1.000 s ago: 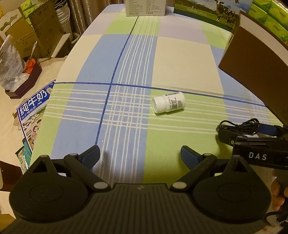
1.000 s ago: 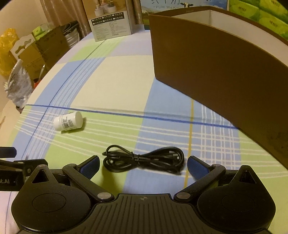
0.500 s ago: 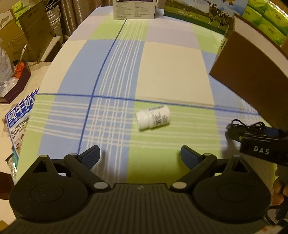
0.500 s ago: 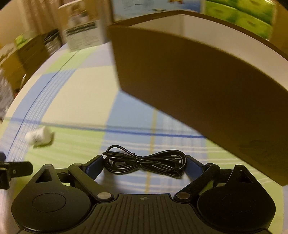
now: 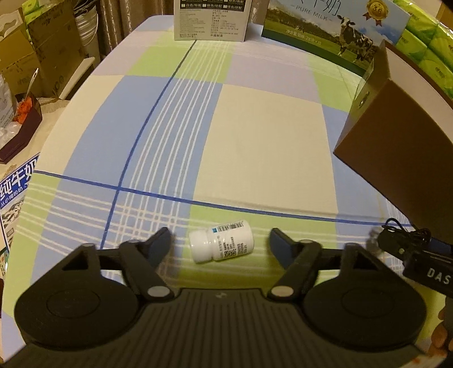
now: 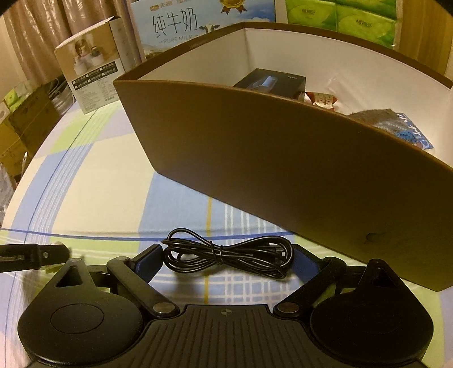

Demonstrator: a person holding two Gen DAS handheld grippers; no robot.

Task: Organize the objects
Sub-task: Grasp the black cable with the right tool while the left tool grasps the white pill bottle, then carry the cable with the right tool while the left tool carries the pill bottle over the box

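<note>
A white pill bottle lies on its side on the checked tablecloth, cap to the left. My left gripper is open around it, one finger on each side, neither touching. A bundled black cable sits between the fingers of my right gripper, which is shut on it in front of the brown box. The left wrist view shows that gripper at the far right with the cable at its tip, below the brown box.
Inside the brown box lie a black carton, a snack packet and a blue packet. A milk case, a white product box and green tissue packs line the far edge. Cardboard boxes stand off the table's left side.
My left gripper moved forward until the bottle lay between its fingers. My right gripper closed on the cable and rose, so the box's inside now shows.
</note>
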